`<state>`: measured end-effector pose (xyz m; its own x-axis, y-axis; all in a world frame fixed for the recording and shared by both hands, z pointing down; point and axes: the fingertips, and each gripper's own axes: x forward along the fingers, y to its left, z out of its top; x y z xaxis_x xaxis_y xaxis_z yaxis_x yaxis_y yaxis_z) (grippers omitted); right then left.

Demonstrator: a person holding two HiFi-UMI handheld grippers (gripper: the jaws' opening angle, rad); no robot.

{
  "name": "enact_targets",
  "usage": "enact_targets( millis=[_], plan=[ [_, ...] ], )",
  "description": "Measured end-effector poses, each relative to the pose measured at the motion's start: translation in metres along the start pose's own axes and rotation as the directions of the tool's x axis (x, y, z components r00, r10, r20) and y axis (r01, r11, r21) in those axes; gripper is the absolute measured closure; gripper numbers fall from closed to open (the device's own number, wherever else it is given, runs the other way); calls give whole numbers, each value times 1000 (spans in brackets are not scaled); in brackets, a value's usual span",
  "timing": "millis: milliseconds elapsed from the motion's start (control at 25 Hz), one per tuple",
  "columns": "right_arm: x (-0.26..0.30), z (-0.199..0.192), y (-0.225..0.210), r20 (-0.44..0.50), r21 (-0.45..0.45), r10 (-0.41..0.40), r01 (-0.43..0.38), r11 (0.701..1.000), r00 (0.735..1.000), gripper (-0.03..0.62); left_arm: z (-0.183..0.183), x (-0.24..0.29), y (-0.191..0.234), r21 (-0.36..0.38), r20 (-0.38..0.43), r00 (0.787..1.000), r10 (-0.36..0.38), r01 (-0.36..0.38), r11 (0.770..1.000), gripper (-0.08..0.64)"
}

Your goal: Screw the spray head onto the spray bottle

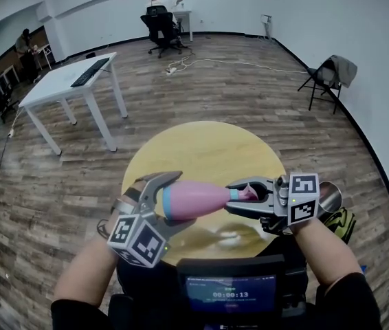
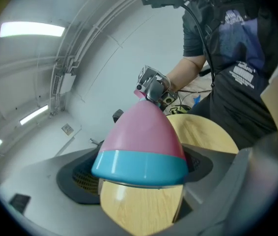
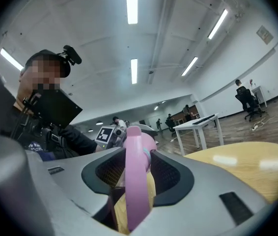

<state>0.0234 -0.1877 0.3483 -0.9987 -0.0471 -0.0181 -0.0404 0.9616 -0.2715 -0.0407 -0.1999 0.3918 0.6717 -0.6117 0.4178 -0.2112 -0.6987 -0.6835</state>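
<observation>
A pink spray bottle (image 1: 194,199) with a blue base lies level in the air above the round yellow table (image 1: 208,150). My left gripper (image 1: 169,203) is shut on its wide blue end (image 2: 139,163), one jaw on each side. At the bottle's narrow end there is a teal collar, and the pink spray head (image 1: 248,192) sits on it. My right gripper (image 1: 234,196) is shut on that spray head (image 3: 135,181), which stands upright between its dark pads. In the right gripper view most of the bottle is hidden behind the head.
A shiny metal cup (image 1: 329,198) and a green-yellow object (image 1: 342,222) sit at the table's right edge. A white desk (image 1: 64,84) stands at the back left, an office chair (image 1: 163,26) at the far wall, and a folding chair (image 1: 326,80) at the right wall. A small screen (image 1: 230,293) hangs at my chest.
</observation>
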Motion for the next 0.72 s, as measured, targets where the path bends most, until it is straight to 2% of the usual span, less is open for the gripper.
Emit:
enact_targets(
  millis=[80, 160, 240, 320, 400, 480, 640, 680, 720],
  plan=[
    [0, 2, 8, -8, -92, -4, 4, 996, 1000, 416, -1, -1, -8, -112, 14, 995, -103, 104, 988, 66],
    [3, 0, 19, -48, -221, -21, 10, 975, 999, 422, -4, -5, -17, -208, 27, 978, -209, 210, 955, 66],
    [8, -6, 28, -93, -335, -42, 8, 942, 995, 422, -9, -6, -26, -247, 0, 960, -282, 273, 930, 67],
    [12, -10, 33, -106, -403, -46, 0, 915, 993, 422, -15, -4, -35, -263, -49, 939, -339, 316, 912, 69],
    [12, -17, 32, -136, -433, -77, 11, 901, 988, 422, -18, -2, -41, -272, -79, 919, -386, 353, 895, 69],
    [10, -25, 31, -159, -443, -94, 14, 896, 983, 422, -17, -2, -46, -295, -61, 900, -432, 397, 869, 71],
    [11, -20, 32, -130, -441, -82, 17, 897, 988, 422, -7, -8, -46, -391, 70, 861, -504, 489, 780, 71],
    [11, -17, 31, -112, -435, -82, 25, 900, 990, 420, -4, -10, -44, -416, 108, 855, -507, 502, 758, 71],
    [10, -16, 29, -98, -418, -80, 31, 908, 992, 420, 0, -12, -41, -431, 143, 856, -498, 506, 747, 71]
  ],
)
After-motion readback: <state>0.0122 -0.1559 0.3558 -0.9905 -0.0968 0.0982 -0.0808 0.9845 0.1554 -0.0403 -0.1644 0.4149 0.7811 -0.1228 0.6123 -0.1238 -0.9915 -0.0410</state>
